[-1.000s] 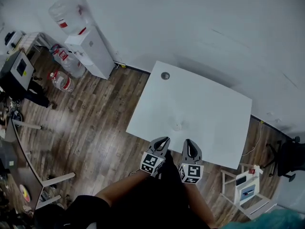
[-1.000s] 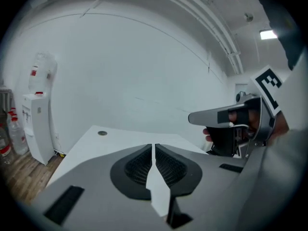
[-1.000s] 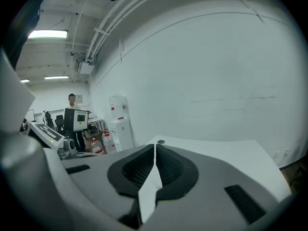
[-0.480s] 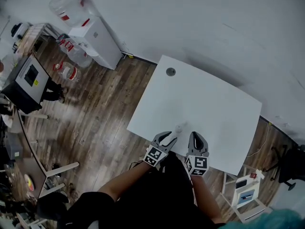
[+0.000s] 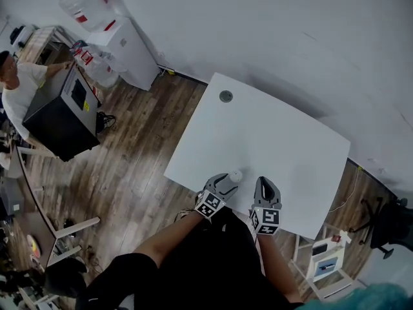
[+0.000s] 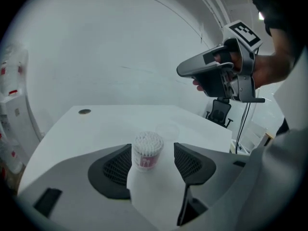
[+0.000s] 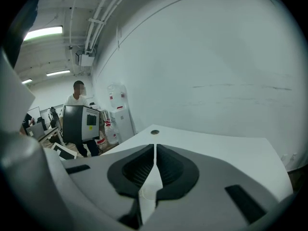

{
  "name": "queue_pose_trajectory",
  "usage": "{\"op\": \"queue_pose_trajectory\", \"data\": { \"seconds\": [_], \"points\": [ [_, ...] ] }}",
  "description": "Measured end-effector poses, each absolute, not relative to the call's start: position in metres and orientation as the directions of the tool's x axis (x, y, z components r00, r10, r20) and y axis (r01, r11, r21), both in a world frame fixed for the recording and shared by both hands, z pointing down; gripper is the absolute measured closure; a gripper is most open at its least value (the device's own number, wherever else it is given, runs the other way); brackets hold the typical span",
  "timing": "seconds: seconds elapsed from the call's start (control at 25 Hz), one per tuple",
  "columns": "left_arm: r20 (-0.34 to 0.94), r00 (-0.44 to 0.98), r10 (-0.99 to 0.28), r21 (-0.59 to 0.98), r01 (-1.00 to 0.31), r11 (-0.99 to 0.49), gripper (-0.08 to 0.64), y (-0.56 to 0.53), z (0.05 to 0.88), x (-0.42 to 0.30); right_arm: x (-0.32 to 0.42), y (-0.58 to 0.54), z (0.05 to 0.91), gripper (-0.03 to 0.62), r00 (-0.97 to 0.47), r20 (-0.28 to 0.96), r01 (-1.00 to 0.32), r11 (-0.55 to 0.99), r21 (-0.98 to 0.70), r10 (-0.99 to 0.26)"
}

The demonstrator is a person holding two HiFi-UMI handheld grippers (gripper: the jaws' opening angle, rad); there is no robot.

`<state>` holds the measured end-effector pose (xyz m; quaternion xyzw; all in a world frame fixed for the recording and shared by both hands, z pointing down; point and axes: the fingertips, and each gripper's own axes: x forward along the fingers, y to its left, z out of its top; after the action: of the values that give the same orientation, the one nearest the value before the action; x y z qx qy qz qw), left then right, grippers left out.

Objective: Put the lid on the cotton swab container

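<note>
The container [image 6: 147, 150] stands upright on the table [image 5: 277, 141], near its front edge, lid off, with the white swab tips showing at its open top. It sits between the jaws of the left gripper [image 5: 221, 185]. Those jaws have just been opening and now stand wide apart, so nothing is gripped. The left pad is just beside the container's wall and there is a clear gap on the right. Just beyond the container a faint clear round shape [image 6: 166, 129] lies flat on the table; whether it is the lid I cannot tell.

The left forearm comes up from the bottom of the head view. Its gripper is tilted down toward the tabletop, low over the front edge. The right gripper [image 7: 155, 153] is held just beside it, to the right, also angled forward and somewhat down. Its jaws are pressed together with nothing between them. From the left gripper view it hangs in the air above table level, a hand [image 6: 262, 71] round its handle.

Farther out, a grommet [image 5: 225, 96] sits near the table's far edge. A person [image 5: 18, 86] carries a black box [image 5: 61, 112] across the wooden floor [image 5: 135, 147] at the left.
</note>
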<state>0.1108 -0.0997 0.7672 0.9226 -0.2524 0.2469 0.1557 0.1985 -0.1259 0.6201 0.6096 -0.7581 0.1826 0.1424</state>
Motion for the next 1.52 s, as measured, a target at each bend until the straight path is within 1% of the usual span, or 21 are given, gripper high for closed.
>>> {"op": "queue_pose_trajectory", "data": {
  "seconds": [0.08,0.32,0.56,0.76,1.0,1.2,1.24,1.28,1.32,1.4,1.48,1.52],
  "points": [
    [0.554,0.741,-0.379,0.158,-0.541,-0.826,0.284,-0.100,0.776,0.110,0.201,-0.127,0.627,0.558,-0.220,0.451,-0.976,0.193,-0.106,-0.865],
    [0.582,0.718,-0.381,0.145,-0.553,-0.820,0.282,-0.109,0.793,0.116,0.211,-0.128,0.647,0.558,-0.242,0.487,-0.970,0.213,-0.115,-0.839],
    [0.574,0.731,-0.369,0.147,-0.535,-0.832,0.282,-0.116,0.798,0.121,0.214,-0.128,0.665,0.558,-0.263,0.521,-0.964,0.235,-0.121,-0.812],
    [0.578,0.730,-0.366,0.119,-0.519,-0.847,0.282,-0.122,0.801,0.129,0.221,-0.129,0.672,0.558,-0.261,0.535,-0.965,0.222,-0.137,-0.804],
    [0.571,0.737,-0.362,0.131,-0.517,-0.846,0.290,-0.123,0.803,0.130,0.216,-0.122,0.688,0.557,-0.306,0.564,-0.949,0.296,-0.113,-0.767],
    [0.573,0.742,-0.349,0.134,-0.504,-0.853,0.291,-0.121,0.803,0.131,0.216,-0.116,0.704,0.557,-0.339,0.598,-0.935,0.330,-0.130,-0.727],
    [0.573,0.741,-0.350,0.130,-0.504,-0.854,0.291,-0.121,0.803,0.131,0.217,-0.116,0.705,0.552,-0.338,0.598,-0.934,0.338,-0.117,-0.727],
    [0.573,0.739,-0.353,0.123,-0.504,-0.855,0.291,-0.122,0.803,0.131,0.217,-0.118,0.706,0.510,-0.340,0.596,-0.931,0.350,-0.104,-0.727],
    [0.575,0.736,-0.357,0.115,-0.505,-0.855,0.291,-0.122,0.803,0.130,0.216,-0.118,0.708,0.448,-0.349,0.594,-0.925,0.366,-0.098,-0.725],
    [0.577,0.732,-0.362,0.109,-0.508,-0.854,0.292,-0.123,0.803,0.130,0.214,-0.118,0.714,0.431,-0.392,0.590,-0.905,0.412,-0.109,-0.706],
    [0.579,0.731,-0.360,0.112,-0.509,-0.853,0.292,-0.123,0.803,0.129,0.208,-0.114,0.722,0.425,-0.462,0.595,-0.866,0.479,-0.142,-0.658],
    [0.580,0.731,-0.359,0.112,-0.508,-0.854,0.292,-0.123,0.803,0.128,0.203,-0.111,0.726,0.411,-0.500,0.597,-0.841,0.516,-0.162,-0.627]
  ]
}}
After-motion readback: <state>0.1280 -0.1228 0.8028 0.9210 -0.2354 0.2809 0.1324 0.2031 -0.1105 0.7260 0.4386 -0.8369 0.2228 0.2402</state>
